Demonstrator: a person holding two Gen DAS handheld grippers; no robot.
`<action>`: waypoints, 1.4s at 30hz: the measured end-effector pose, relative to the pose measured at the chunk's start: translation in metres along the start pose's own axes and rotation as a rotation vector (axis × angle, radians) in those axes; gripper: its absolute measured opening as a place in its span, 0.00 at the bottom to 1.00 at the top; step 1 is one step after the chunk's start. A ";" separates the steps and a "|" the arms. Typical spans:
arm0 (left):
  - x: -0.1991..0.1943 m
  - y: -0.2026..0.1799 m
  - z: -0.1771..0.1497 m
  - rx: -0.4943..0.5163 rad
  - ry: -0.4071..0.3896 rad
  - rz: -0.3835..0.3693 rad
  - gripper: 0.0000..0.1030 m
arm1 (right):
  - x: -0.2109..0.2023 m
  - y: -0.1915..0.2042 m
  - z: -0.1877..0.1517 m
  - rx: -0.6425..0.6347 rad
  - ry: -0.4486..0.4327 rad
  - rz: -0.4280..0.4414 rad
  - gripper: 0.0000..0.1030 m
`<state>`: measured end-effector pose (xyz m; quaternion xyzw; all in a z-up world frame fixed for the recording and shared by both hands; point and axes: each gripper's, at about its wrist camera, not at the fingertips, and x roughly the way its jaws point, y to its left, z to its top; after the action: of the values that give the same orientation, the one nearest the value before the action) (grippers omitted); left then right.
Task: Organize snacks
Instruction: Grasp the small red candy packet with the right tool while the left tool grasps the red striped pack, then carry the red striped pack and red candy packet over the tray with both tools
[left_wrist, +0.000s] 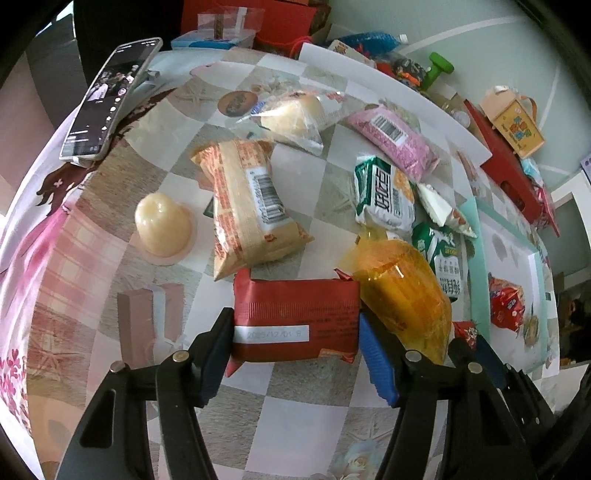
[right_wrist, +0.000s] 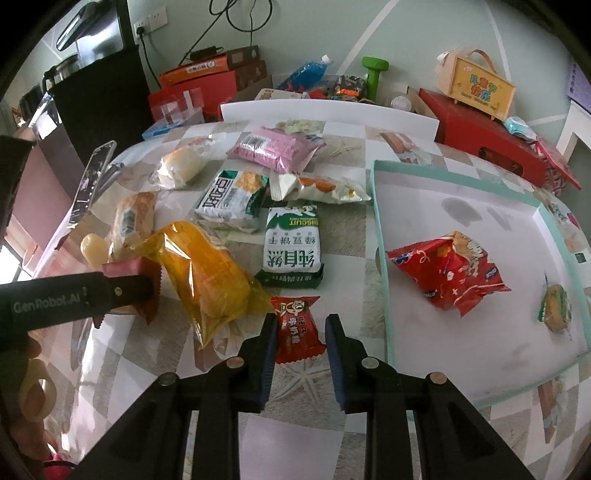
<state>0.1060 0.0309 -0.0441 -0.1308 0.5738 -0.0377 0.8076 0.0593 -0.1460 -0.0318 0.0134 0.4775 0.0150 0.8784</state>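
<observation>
My left gripper (left_wrist: 295, 332) is shut on a dark red snack packet (left_wrist: 295, 317), its pads pressing both ends; the packet also shows in the right wrist view (right_wrist: 129, 269). My right gripper (right_wrist: 301, 343) is shut on a small red candy packet (right_wrist: 297, 328), low over the table. A teal-rimmed white tray (right_wrist: 380, 236) at the right holds a red crinkled bag (right_wrist: 447, 273) and a small round snack (right_wrist: 554, 308). An orange cellophane bread pack (right_wrist: 207, 273) lies between the grippers.
Loose on the checked tablecloth are a green biscuit pack (right_wrist: 291, 251), a green-white pack (right_wrist: 231, 199), a pink pack (right_wrist: 273, 147), a bun (right_wrist: 181, 166), a tan wrapped cake (left_wrist: 247, 206) and a jelly cup (left_wrist: 162, 225). A phone (left_wrist: 107, 99) leans at the left. Boxes line the back.
</observation>
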 end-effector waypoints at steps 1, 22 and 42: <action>-0.003 0.000 0.001 -0.003 -0.008 0.003 0.65 | -0.001 -0.001 0.000 0.001 -0.001 0.000 0.27; -0.050 -0.032 0.001 0.098 -0.229 -0.041 0.65 | -0.033 -0.035 0.009 0.093 -0.079 -0.029 0.27; -0.017 -0.159 0.016 0.378 -0.164 -0.254 0.65 | -0.035 -0.156 0.024 0.251 -0.067 -0.184 0.27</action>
<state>0.1299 -0.1161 0.0172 -0.0509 0.4680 -0.2352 0.8503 0.0622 -0.3034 0.0047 0.0799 0.4453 -0.1258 0.8829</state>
